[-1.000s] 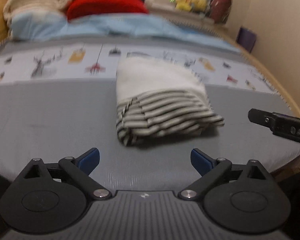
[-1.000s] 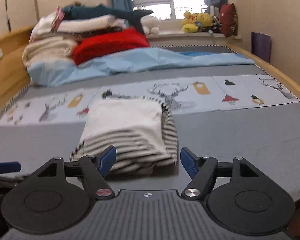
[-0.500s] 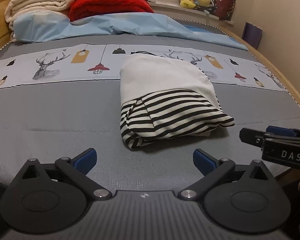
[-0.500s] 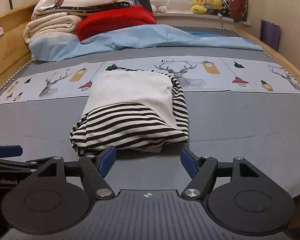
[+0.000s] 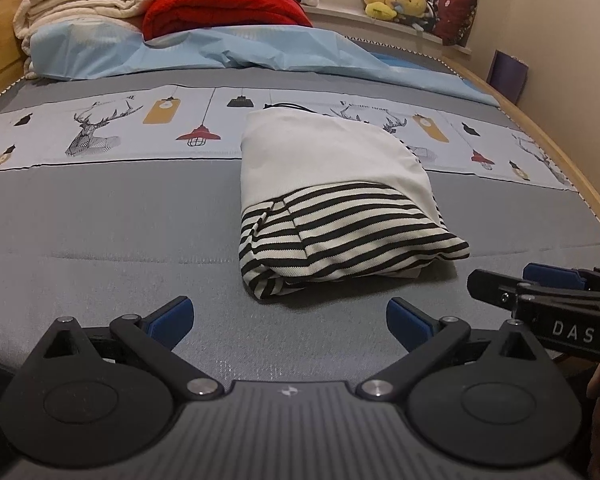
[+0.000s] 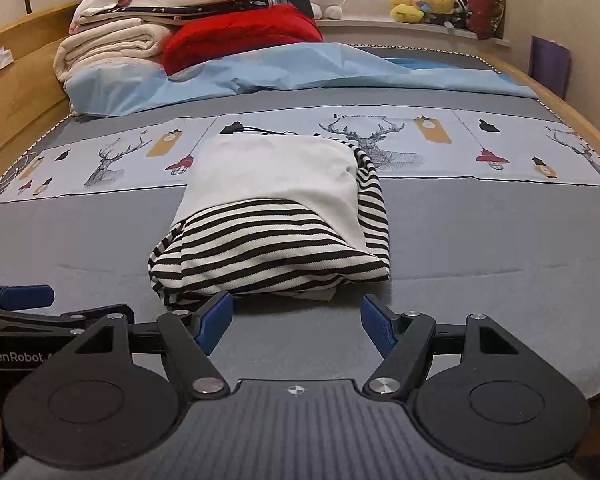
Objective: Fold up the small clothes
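A folded garment (image 5: pixel 336 204), white on top with black-and-white stripes at its near end, lies on the grey bed (image 5: pixel 100 240). It also shows in the right wrist view (image 6: pixel 276 220). My left gripper (image 5: pixel 290 318) is open and empty, just short of the garment's near left corner. My right gripper (image 6: pixel 296 322) is open and empty, its fingertips close to the garment's near edge. The right gripper also shows at the right of the left wrist view (image 5: pixel 540 292), and the left gripper at the left of the right wrist view (image 6: pixel 20 300).
A light blue sheet (image 6: pixel 300 68), a red blanket (image 6: pixel 240 32) and stacked cream bedding (image 6: pixel 112 44) lie at the head of the bed. Stuffed toys (image 6: pixel 424 0) sit on the window sill. A wooden bed frame (image 5: pixel 560 152) runs along the right edge.
Both grippers have settled lower and nearer the bed in front of the garment. The garment has not moved. Both grippers stay open.
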Tool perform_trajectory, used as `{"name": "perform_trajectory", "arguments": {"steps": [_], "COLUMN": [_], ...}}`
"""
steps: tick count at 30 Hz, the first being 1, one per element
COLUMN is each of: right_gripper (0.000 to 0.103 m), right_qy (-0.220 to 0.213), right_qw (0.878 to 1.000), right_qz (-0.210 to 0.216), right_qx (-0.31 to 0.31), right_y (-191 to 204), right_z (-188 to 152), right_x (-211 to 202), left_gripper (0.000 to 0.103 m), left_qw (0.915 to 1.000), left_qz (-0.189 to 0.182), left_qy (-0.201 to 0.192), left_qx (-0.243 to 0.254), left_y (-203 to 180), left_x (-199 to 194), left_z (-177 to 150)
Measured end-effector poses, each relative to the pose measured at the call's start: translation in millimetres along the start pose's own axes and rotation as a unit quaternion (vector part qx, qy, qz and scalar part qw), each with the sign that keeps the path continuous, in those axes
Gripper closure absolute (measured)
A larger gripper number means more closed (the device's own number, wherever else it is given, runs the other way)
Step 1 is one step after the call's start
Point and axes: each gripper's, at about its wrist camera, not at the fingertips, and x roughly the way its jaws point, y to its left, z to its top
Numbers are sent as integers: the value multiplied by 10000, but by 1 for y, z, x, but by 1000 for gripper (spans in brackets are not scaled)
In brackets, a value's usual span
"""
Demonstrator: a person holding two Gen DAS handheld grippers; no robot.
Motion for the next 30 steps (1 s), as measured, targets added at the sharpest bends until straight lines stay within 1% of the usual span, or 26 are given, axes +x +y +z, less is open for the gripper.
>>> {"name": "perform_trajectory", "arguments": {"steps": [11, 30], "right_gripper": [31, 31], "right_qy": [5, 90], "right_qw": [9997, 9999], "right_qz": [58, 59], "right_qx": [-225, -101], "right_y": [6, 4], "right_z": [0, 1], "right_x": [0, 2], "left_gripper": [1, 1], "left_qw": [10000, 10000], "left_qz": [-14, -56], "left_qy": [11, -1], "left_qx": [-12, -28], "left_y": [0, -4], "left_x": [2, 4], "left_z": [1, 1]}}
